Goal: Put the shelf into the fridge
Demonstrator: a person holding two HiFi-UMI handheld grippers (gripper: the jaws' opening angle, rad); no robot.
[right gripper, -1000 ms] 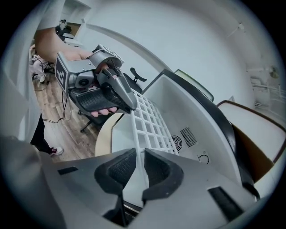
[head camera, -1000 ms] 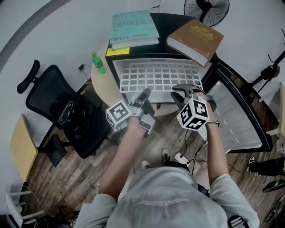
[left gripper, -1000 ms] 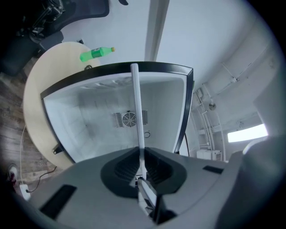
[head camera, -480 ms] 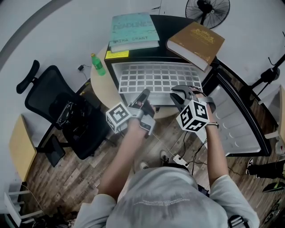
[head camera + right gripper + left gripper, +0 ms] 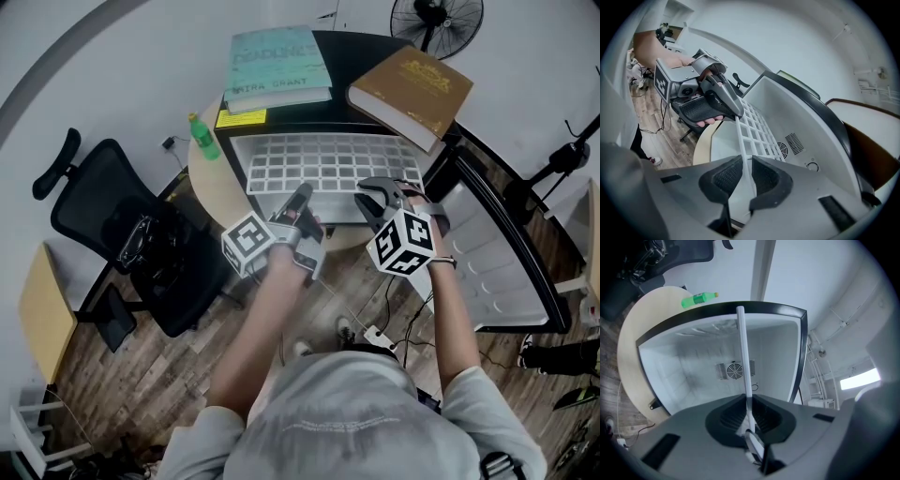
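The white grid shelf (image 5: 328, 169) is held level in front of the open black fridge (image 5: 349, 54). My left gripper (image 5: 302, 199) is shut on its near edge at the left, and the shelf (image 5: 743, 357) runs edge-on from the jaws toward the white fridge interior (image 5: 693, 366). My right gripper (image 5: 380, 193) is shut on the near edge at the right. In the right gripper view the shelf (image 5: 757, 126) passes between the dark pads (image 5: 723, 177), with the left gripper (image 5: 726, 101) clamped further along it and the fridge's back wall (image 5: 797, 122) beyond.
The fridge door (image 5: 497, 253) stands open at the right. A teal book (image 5: 279, 61) and a brown book (image 5: 412, 84) lie on the fridge. A green bottle (image 5: 206, 134) stands on a round table (image 5: 211, 183). A black office chair (image 5: 122, 225) is left; cables (image 5: 380, 333) cross the floor.
Both grippers and the shelf have drifted slightly to the left. The grips look the same.
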